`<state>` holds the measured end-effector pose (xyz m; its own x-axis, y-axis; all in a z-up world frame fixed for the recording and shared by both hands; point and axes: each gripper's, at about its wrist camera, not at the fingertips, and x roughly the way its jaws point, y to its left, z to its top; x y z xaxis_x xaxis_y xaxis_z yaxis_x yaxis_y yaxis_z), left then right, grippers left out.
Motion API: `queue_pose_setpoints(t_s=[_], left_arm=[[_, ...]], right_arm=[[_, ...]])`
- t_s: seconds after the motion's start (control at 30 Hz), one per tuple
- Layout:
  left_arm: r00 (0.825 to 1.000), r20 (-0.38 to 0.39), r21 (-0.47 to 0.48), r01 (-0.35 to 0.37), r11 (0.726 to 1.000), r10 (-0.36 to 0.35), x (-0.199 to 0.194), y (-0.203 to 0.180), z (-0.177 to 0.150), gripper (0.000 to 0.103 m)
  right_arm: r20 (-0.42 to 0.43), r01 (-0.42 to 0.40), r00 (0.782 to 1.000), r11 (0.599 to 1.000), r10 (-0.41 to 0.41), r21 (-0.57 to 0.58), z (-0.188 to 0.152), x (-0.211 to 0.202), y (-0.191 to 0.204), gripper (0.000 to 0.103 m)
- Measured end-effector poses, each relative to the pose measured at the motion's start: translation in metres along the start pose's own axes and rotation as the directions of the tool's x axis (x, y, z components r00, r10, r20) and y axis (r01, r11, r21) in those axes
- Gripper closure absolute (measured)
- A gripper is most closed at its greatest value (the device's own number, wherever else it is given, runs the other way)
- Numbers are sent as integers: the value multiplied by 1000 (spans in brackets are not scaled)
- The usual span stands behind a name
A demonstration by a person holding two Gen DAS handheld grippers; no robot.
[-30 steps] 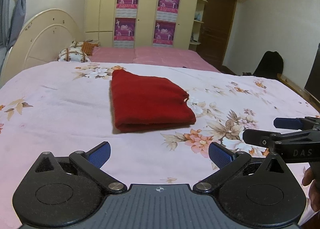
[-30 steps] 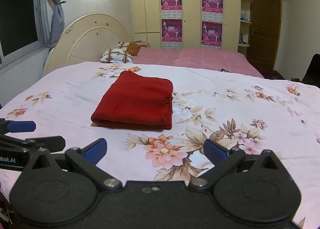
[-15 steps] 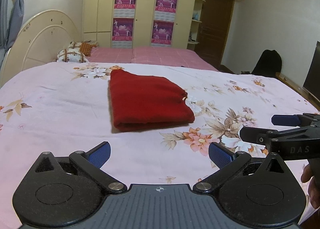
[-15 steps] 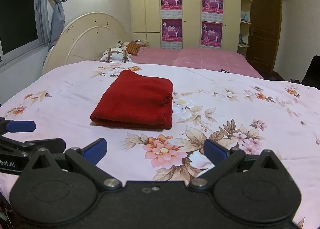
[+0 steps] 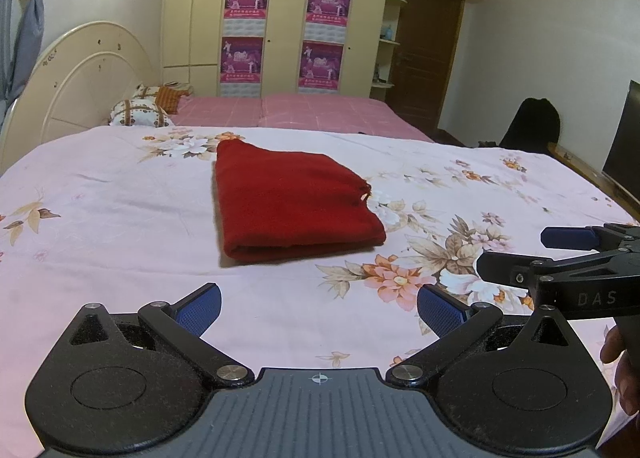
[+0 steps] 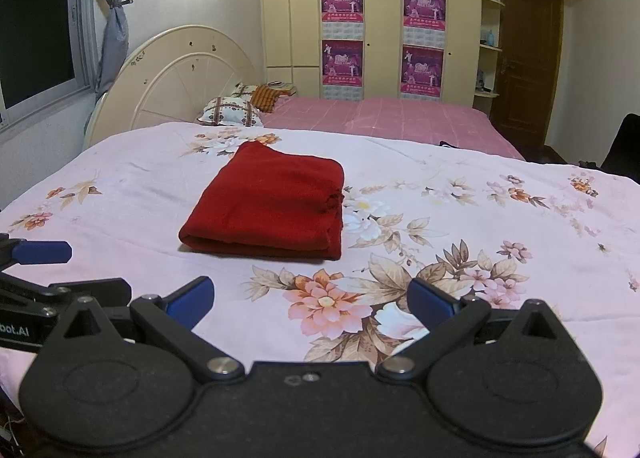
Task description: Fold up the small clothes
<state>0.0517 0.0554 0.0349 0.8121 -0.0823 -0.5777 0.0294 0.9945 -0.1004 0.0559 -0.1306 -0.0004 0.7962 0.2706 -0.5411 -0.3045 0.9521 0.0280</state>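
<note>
A red garment [image 5: 290,201] lies folded into a neat rectangle on the pink floral bedsheet [image 5: 104,225], its folded edge facing me. My left gripper [image 5: 318,306] hovers open above the sheet, well short of the garment, nothing between its blue pads. In the right wrist view the same garment [image 6: 272,205] lies ahead and slightly left. My right gripper [image 6: 310,298] is open too, empty, short of the cloth. The right gripper [image 5: 560,254] also shows at the right edge of the left wrist view, and the left gripper [image 6: 40,270] at the left edge of the right view.
A cream headboard [image 6: 180,73] and patterned pillows [image 6: 232,109] stand at the far left. A pink checked cover [image 5: 312,113] spreads behind the floral sheet. Wardrobes with posters [image 5: 284,25] fill the back wall. A dark bag [image 5: 532,125] and a screen [image 5: 622,153] sit at the right.
Both grippers have pulled back and risen slightly from the garment, staying open. The folded red garment has not moved.
</note>
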Motion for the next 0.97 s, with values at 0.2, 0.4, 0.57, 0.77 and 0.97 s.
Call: queue_pose_setpoints(t_s=[0.2, 0.4, 0.57, 0.77, 0.97], left_arm=[[1000, -1, 2, 2, 1000, -2, 0, 0, 0, 0], [1000, -1, 7, 8, 1000, -8, 0, 2, 0, 0], [1000, -1, 7, 6, 1000, -6, 0, 4, 1, 0], [1000, 7, 10, 16, 1000, -16, 1, 11, 2, 0], [999, 3, 33, 35, 999, -35, 2, 12, 5, 0]], right_arm=[[-1, -1, 1000, 1000, 1, -3, 0, 0, 0, 1], [-3, 0, 1000, 1000, 0, -10, 0, 0, 3, 1], [-2, -2, 1000, 1000, 2, -15, 1, 2, 4, 1], [-2, -4, 1000, 1000, 4, -25, 2, 4, 8, 1], [-1, -5, 1000, 1000, 5, -28, 3, 5, 10, 1]])
